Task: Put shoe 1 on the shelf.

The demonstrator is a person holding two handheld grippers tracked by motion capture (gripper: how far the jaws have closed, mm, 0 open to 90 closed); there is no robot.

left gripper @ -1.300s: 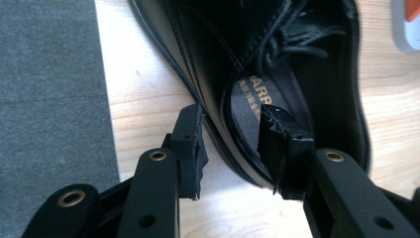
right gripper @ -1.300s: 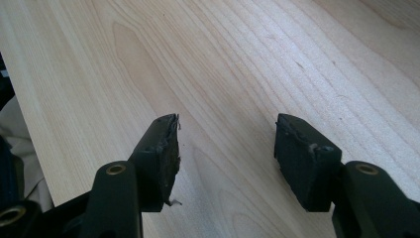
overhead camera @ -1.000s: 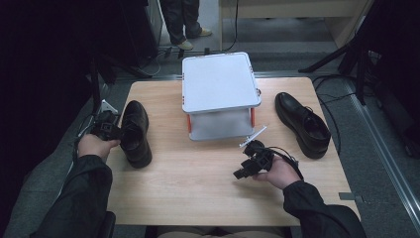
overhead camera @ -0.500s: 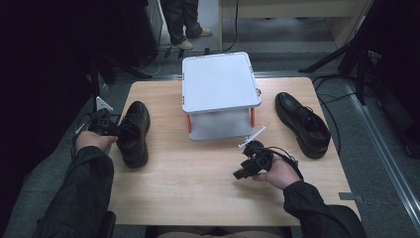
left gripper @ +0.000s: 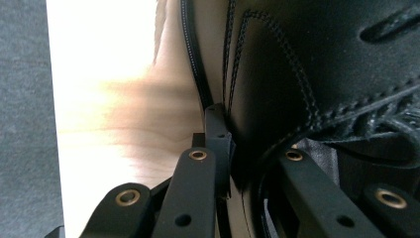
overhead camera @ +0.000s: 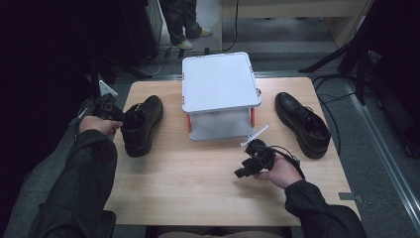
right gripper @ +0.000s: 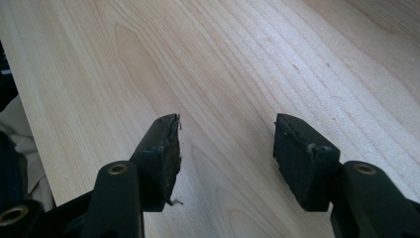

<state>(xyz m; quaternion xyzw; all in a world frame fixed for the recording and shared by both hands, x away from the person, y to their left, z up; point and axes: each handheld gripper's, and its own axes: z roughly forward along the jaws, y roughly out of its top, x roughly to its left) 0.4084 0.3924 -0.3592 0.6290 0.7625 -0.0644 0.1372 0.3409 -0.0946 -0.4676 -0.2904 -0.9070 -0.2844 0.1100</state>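
My left gripper (overhead camera: 106,106) jaws have just closed, clamping the left shoe (overhead camera: 141,124) collar at mid-left; shoe shifted, lift looks on. Right gripper (overhead camera: 252,161) jaws wide, empty.

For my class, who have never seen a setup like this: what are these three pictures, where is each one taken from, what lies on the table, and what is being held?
A person sits at a wooden table holding a hand-held two-jaw gripper in each hand; there is no robot arm. The high view looks down from above the person. Each of the other two pictures comes from a camera riding on one gripper, looking along its black jaws.

On the table stand a white two-level stand in the middle and a black leather shoe on each side. The left gripper has just closed on the collar of the left shoe; its own view shows one jaw outside the leather and one inside. The right gripper hangs open above bare wood, holding nothing. The right shoe lies untouched.
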